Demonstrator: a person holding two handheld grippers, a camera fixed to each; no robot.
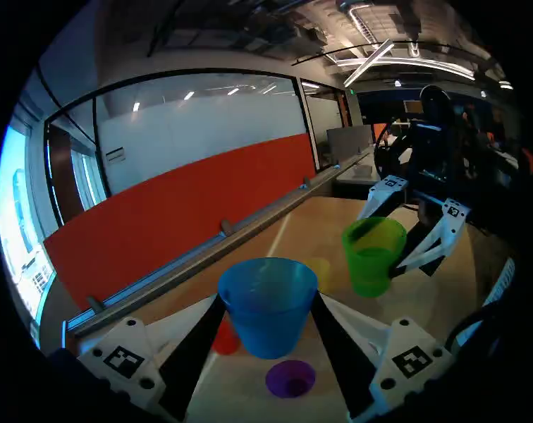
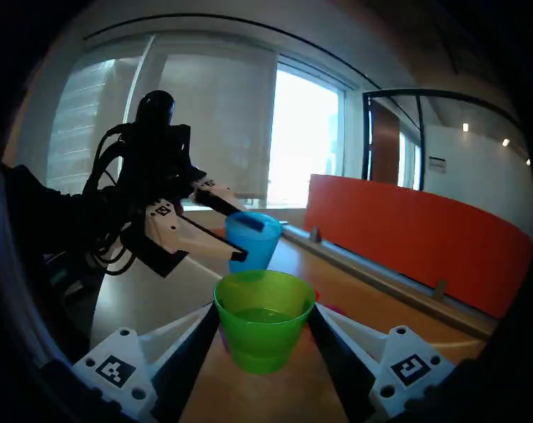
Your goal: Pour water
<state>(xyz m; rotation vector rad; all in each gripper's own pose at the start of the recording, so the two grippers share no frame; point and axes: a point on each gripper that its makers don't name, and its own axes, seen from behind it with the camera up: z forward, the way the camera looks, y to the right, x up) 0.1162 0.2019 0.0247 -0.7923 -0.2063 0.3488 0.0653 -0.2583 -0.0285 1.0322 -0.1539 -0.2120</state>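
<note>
blue cup (image 1: 268,310): translucent plastic, upright, rim up, clamped between fingers of left gripper (image 1: 268,299) | green cup (image 2: 264,331): translucent plastic, upright, part-filled with water (image 2: 261,315), clamped between fingers of right gripper (image 2: 264,319) | cups near, not touching

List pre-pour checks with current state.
1. Left hand-held gripper shut on translucent blue plastic cup: ok.
2. Right hand-held gripper shut on translucent green plastic cup: ok.
3. Green cup holds liquid: ok.
4. Blue cup empty: cannot tell.
5. Both cups upright: ok.
6. Green cup's rim over blue cup: not ok, cups apart.
</note>
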